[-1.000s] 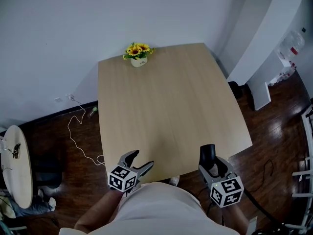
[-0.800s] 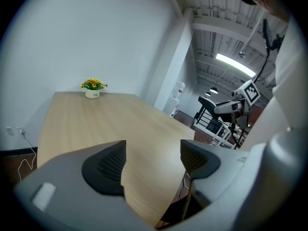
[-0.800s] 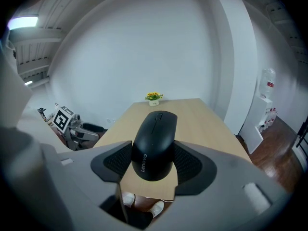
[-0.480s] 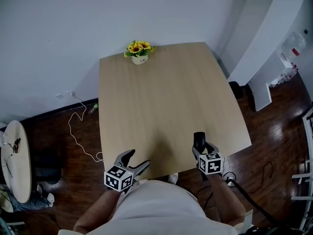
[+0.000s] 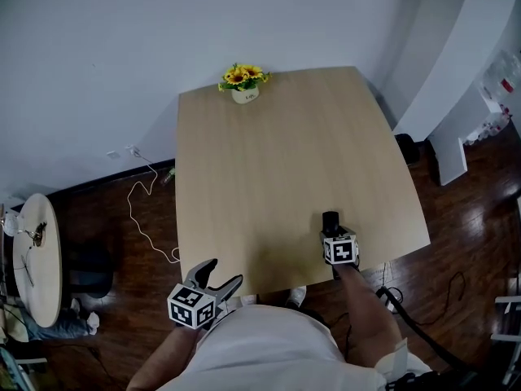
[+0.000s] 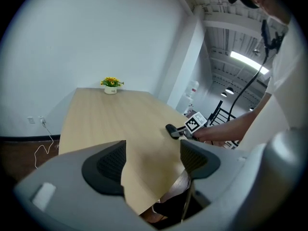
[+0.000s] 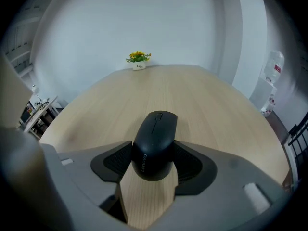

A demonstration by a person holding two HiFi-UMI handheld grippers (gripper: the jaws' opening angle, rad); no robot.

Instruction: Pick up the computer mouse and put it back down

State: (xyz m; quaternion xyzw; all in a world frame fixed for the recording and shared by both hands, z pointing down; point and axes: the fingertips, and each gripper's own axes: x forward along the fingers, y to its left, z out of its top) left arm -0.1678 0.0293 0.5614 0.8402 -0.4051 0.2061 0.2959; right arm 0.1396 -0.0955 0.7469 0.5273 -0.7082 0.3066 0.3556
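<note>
The black computer mouse (image 7: 154, 143) sits between the pads of my right gripper (image 7: 153, 160), which is shut on its sides. From the head view the mouse (image 5: 330, 220) and right gripper (image 5: 330, 226) are low over the wooden table (image 5: 277, 153) near its front right edge; whether the mouse touches the wood I cannot tell. My left gripper (image 5: 223, 274) hangs open and empty just off the table's front left edge. The left gripper view shows its jaws (image 6: 153, 160) spread wide, with the mouse (image 6: 171, 128) far beyond them.
A small pot of yellow flowers (image 5: 245, 80) stands at the table's far edge. A round white side table (image 5: 37, 259) is at the left, with a white cable (image 5: 142, 210) on the dark floor. A black cable (image 5: 423, 324) trails at the right.
My right gripper has come down and forward with the mouse, from above the table's front edge to low over the tabletop. The left gripper has drifted a little to the left.
</note>
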